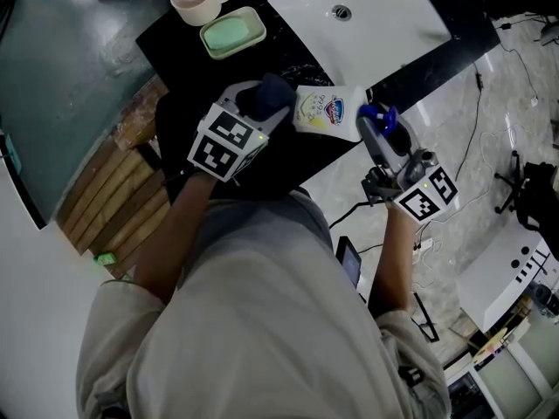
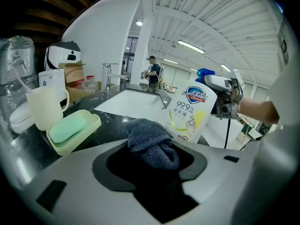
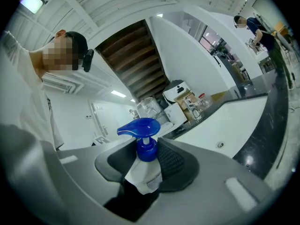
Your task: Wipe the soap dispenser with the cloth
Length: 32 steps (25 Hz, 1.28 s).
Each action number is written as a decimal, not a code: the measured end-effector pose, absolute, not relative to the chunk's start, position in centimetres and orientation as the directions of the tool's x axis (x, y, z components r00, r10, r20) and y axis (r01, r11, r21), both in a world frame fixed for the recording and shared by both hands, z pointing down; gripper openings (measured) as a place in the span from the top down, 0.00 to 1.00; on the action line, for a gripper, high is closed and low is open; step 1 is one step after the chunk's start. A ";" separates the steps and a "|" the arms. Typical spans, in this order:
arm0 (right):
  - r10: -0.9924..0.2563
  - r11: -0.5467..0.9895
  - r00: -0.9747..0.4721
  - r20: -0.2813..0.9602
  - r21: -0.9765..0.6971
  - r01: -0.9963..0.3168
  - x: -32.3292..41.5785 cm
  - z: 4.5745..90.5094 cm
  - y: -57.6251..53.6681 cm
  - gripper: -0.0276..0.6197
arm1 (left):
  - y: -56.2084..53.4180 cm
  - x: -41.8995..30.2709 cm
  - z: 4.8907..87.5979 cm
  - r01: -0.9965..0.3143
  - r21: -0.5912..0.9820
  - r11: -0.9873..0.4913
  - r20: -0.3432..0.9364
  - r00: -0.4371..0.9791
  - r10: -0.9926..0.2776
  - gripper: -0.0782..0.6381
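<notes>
Soap dispenser (image 1: pixel 327 112): white pouch-style body with a printed label and a blue pump head. It is held clear of the counter (image 1: pixel 188 68), tilted, over the counter's near edge, just in front of the near corner of the white sink (image 1: pixel 384 16). The label faces the left gripper view.

Right gripper (image 1: pixel 377 131): fingers (image 3: pixel 171 162) clenched on the dispenser's neck, directly under the pump collar, 1 finger on each side. The pump spout sticks out past the fingertips. This gripper alone carries the dispenser.

Left gripper (image 1: pixel 260 105): fingers clenched on a bunched dark blue cloth (image 1: pixel 266 94), a wad of which sticks out beyond the fingertips. The cloth sits at the dispenser's base end, opposite the pump. Whether cloth and dispenser actually touch, I cannot tell; in the head view they are just beside each other.

Elsewhere on the counter, toward its far-left corner and left of the sink:
- 1 pale green soap dish (image 1: pixel 232 33) carrying a green bar
- 1 cream mug (image 1: pixel 196 0) just beyond it, apart from the dish

Both stand well apart from the 2 grippers.
</notes>
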State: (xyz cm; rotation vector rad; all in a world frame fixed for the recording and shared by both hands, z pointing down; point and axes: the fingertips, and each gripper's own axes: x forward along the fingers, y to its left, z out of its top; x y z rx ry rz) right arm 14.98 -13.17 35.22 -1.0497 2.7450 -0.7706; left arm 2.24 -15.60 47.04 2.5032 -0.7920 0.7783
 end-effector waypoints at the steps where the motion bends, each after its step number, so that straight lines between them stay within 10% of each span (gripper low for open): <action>1: -0.646 0.637 -0.759 0.083 -0.488 -0.596 14.9 35.2 -13.2 0.76 | -15.6 2.2 47.1 -0.613 0.200 -0.764 0.615 0.686 -0.390 0.62; 32: -0.598 0.692 -0.792 0.120 -0.420 -0.586 13.6 34.4 -12.9 0.76 | -15.5 4.5 44.3 -0.533 0.193 -0.824 0.583 0.738 -0.340 0.62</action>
